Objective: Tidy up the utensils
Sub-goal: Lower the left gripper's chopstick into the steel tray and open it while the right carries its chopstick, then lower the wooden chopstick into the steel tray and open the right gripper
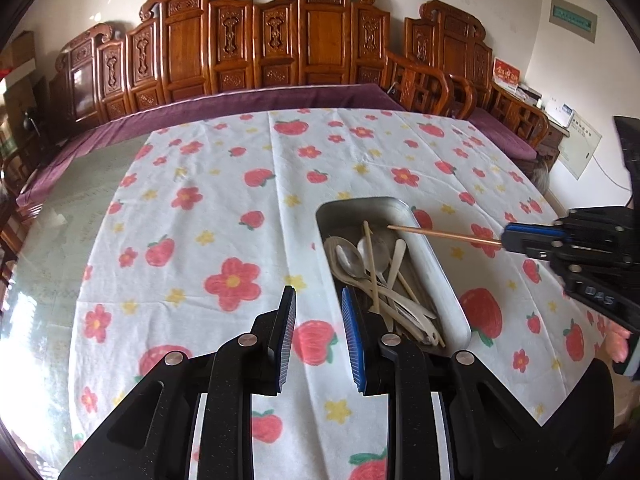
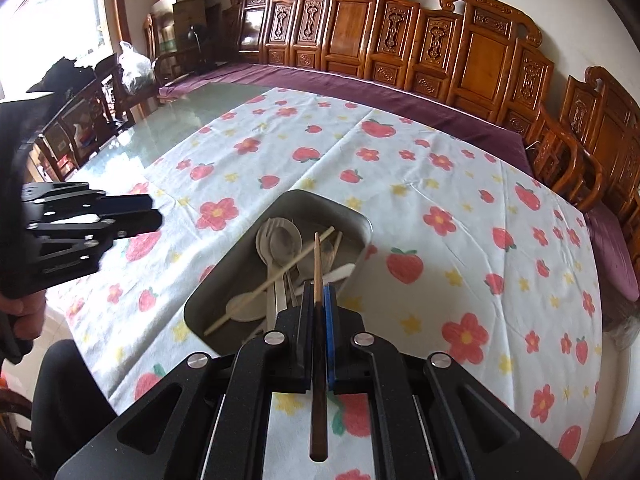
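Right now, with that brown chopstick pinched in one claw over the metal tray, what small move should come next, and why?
Probably lower the right claw and release the brown chopstick into the metal tray. Its tip already hangs over the spoons there, and the left claw is open and holds nothing.

**Hidden and cut-off parts**

The near end of the metal tray [image 1: 448,280] lies behind the left gripper's [image 1: 318,300] right jaw. In the right wrist view, the right gripper [image 2: 318,292] covers the tray's near corner and the utensil handles [image 2: 280,296] behind its jaws.
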The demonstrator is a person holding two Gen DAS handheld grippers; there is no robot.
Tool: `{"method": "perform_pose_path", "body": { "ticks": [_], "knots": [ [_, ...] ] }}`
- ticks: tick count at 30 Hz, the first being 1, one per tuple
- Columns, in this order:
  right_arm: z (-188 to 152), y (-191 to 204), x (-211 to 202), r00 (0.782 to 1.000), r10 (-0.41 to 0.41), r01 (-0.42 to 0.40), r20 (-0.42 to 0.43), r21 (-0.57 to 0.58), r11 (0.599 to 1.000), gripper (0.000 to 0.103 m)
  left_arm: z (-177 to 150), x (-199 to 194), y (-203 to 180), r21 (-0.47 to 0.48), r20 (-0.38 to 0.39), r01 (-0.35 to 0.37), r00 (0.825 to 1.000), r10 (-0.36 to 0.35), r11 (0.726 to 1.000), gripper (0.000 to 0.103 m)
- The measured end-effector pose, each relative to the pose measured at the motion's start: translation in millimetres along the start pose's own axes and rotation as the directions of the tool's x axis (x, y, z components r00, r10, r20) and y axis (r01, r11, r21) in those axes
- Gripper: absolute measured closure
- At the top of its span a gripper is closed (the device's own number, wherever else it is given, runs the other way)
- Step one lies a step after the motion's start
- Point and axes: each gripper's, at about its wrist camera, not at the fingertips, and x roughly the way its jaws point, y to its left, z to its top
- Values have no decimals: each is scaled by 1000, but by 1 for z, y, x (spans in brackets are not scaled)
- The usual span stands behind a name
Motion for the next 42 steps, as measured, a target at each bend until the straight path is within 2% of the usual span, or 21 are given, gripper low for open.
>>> {"method": "perform_pose_path", "body": {
  "ticks": [17,26,34,42],
  "knots": [
    [29,20,82,996,-51,54,-75,38,998,97,-9,-8,33,-41,10,-12,1000,12,999,81],
    [22,25,102,994,-54,62,-93,88,994,97,-14,0,37,-47,-6,-14,1000,14,999,81],
    [3,33,123,990,-20,38,-141,126,991,97,-19,8,37,-51,-20,-16,1000,15,999,81],
    [-1,39,127,989,8,12,-148,138,990,97,-20,10,38,-55,-22,-19,1000,17,998,81]
  ]
}}
